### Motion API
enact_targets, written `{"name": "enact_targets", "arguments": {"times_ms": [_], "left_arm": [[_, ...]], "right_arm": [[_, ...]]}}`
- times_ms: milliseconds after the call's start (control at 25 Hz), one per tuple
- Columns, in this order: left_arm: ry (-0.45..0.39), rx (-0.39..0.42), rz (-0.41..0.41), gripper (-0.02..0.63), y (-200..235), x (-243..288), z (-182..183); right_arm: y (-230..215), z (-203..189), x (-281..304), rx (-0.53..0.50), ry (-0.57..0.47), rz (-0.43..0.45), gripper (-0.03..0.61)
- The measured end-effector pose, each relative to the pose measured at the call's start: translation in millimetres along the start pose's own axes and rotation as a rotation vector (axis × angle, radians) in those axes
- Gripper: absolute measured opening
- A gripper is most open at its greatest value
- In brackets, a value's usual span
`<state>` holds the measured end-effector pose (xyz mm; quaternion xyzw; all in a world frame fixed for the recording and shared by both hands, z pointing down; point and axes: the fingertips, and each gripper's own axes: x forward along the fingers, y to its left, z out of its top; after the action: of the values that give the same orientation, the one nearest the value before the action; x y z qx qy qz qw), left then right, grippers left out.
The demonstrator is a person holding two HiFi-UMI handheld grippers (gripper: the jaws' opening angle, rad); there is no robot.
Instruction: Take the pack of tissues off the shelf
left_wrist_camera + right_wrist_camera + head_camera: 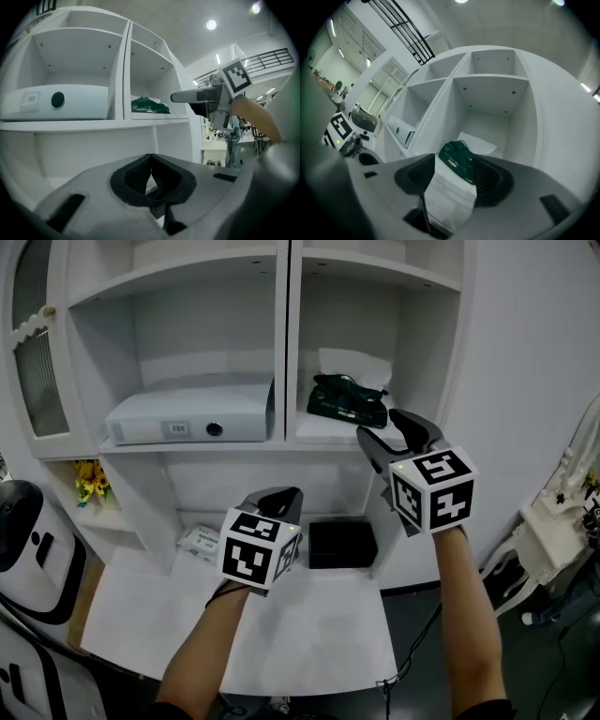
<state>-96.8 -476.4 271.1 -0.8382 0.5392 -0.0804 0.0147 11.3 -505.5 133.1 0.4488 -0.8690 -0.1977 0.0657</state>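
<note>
The dark green pack of tissues (347, 401) lies in the right compartment of the white shelf (286, 442), with a white tissue (354, 367) standing up behind it. My right gripper (382, 425) is open just in front of that compartment, slightly right of the pack and apart from it. In the right gripper view the pack (458, 161) shows between the spread jaws of the right gripper (454, 176). My left gripper (279, 500) hangs lower, in front of the shelf's bottom bay. Its jaws meet with nothing held in the left gripper view (150, 159), where the pack (149, 105) sits up on the shelf.
A white box-shaped device (187, 413) fills the left compartment. On the lower surface stand a black box (342, 543) and a white packet (199, 542). Yellow flowers (89, 482) sit at the far left beside a white machine (28, 540).
</note>
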Motion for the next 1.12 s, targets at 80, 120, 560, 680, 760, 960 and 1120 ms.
{"name": "enact_targets", "arguments": {"times_ms": [80, 120, 560, 680, 760, 960, 1120], "left_arm": [[-0.004, -0.001, -0.025, 0.008, 3.3, 7.1, 1.5], [-0.008, -0.001, -0.038, 0.008, 4.3, 10.4, 2.8], [-0.031, -0.004, -0.165, 0.008, 0.9, 34.4, 11.0], [-0.030, 0.000, -0.185, 0.008, 1.2, 37.4, 9.8], [-0.028, 0.004, -0.195, 0.008, 2.0, 38.8, 7.9], [-0.026, 0.004, -0.207, 0.008, 5.6, 41.2, 4.6], [-0.027, 0.006, -0.210, 0.008, 9.7, 42.9, 3.5]], "right_arm": [[-3.4, -0.4, 10.1, -0.020, 0.026, -0.007, 0.241], [-4.8, -1.0, 14.9, -0.032, 0.040, -0.010, 0.239], [-13.6, -7.6, 53.6, -0.147, 0.165, -0.021, 0.218], [-16.3, -8.9, 62.3, -0.186, 0.204, -0.013, 0.212], [-17.3, -8.9, 67.6, -0.208, 0.226, -0.008, 0.207], [-18.3, -13.0, 77.8, -0.220, 0.270, 0.004, 0.174], [-18.0, -21.9, 81.4, -0.223, 0.306, 0.011, 0.130]]}}
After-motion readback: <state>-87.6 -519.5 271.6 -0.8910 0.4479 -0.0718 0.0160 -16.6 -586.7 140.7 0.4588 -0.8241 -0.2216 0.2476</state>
